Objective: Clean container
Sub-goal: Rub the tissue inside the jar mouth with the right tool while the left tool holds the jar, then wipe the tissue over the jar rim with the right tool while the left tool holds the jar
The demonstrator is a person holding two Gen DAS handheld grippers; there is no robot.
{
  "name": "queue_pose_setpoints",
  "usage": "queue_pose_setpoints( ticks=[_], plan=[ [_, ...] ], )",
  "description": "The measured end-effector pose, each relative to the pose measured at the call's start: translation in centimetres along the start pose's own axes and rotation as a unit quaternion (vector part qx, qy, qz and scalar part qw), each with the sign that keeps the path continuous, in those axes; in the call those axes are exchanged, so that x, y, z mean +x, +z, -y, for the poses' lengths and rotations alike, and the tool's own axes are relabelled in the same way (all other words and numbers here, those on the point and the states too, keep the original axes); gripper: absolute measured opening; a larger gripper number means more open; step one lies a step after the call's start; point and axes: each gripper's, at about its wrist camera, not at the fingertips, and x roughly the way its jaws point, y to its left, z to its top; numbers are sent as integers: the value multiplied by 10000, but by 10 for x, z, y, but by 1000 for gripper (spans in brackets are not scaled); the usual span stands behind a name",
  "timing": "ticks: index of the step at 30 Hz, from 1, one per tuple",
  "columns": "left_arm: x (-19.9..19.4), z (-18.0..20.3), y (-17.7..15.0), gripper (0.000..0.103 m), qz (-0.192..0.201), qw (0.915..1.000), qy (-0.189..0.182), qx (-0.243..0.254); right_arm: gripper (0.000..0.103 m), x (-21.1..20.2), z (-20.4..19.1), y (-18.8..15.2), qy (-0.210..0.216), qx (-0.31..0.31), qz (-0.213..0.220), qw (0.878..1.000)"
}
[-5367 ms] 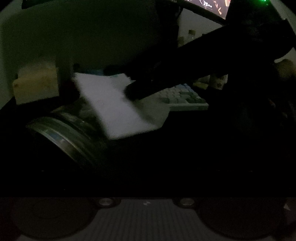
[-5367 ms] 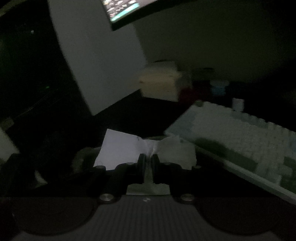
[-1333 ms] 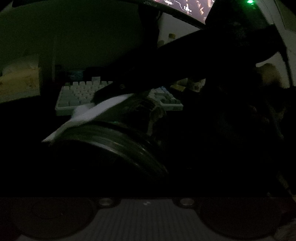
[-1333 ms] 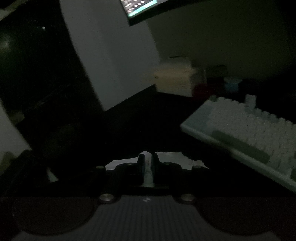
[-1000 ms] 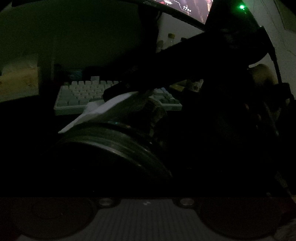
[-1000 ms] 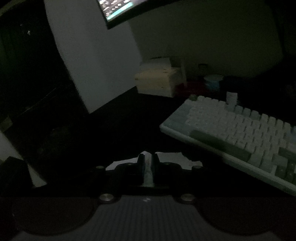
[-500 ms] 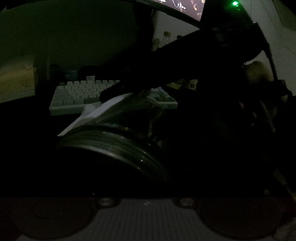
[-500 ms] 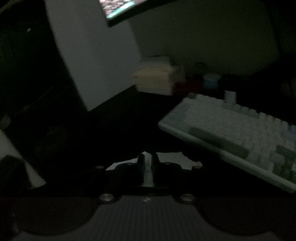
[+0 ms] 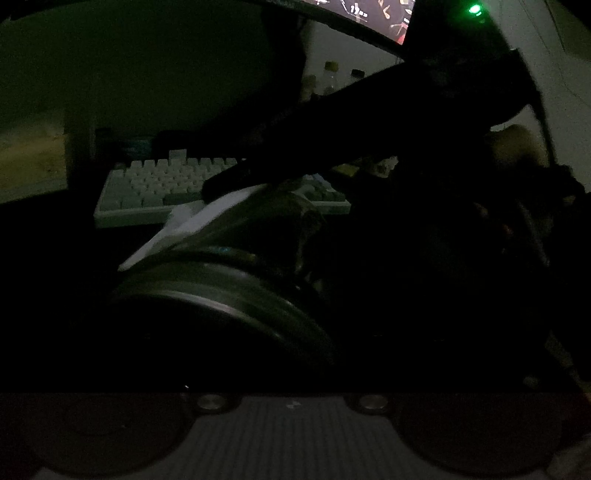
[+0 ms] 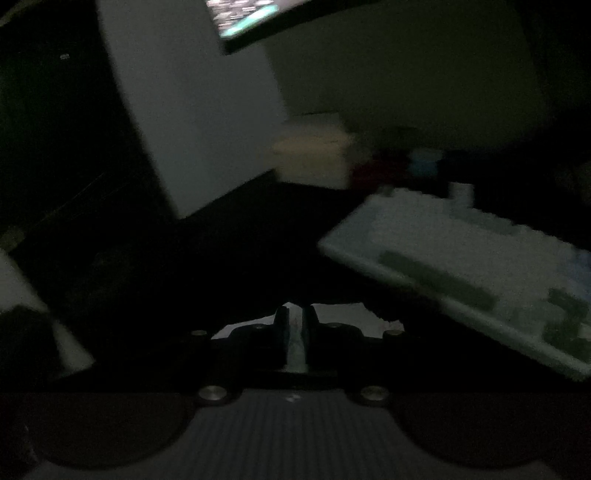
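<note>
The scene is very dark. A round clear container (image 9: 229,291) with a ridged rim fills the middle of the left wrist view, its mouth turned away from the camera. My left gripper carries it, and its jaws are closing on it; the fingers are lost in the dark. My right gripper (image 9: 229,181) reaches in from the upper right, shut on a white paper tissue (image 9: 192,221) that lies across the container's mouth. In the right wrist view the right gripper (image 10: 294,314) pinches the tissue (image 10: 340,317), which spreads out to either side of the fingertips.
A pale keyboard (image 9: 159,184) (image 10: 461,258) lies on the dark desk behind the container. A lit monitor (image 10: 251,18) hangs above it, with a white panel (image 10: 192,110) to the left. At the back stand a yellowish box (image 10: 314,155) and some bottles (image 9: 328,77).
Five seconds ago the tissue was held out flat above the container; now it rests folded at the mouth. Over the last second the right view swings slightly and the container stays put.
</note>
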Motion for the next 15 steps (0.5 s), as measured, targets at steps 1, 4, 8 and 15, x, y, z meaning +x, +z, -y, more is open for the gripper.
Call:
queue_pose_setpoints(
  ticks=[1, 4, 8, 15],
  plan=[
    [-1, 2, -1, 32, -5, 10000, -29, 53, 10, -1, -3, -1, 137, -18, 0, 9999],
    [-12, 15, -8, 12, 219, 9993, -188, 227, 10, -5, -7, -3, 17, -47, 88, 9999],
    [-26, 12, -11, 6, 558, 9952, -805, 69, 10, -18, -8, -6, -62, -44, 231, 9997],
    [-48, 16, -15, 10, 905, 9850, -1463, -154, 10, -33, -6, -12, -74, 1, 293, 9995]
  ],
)
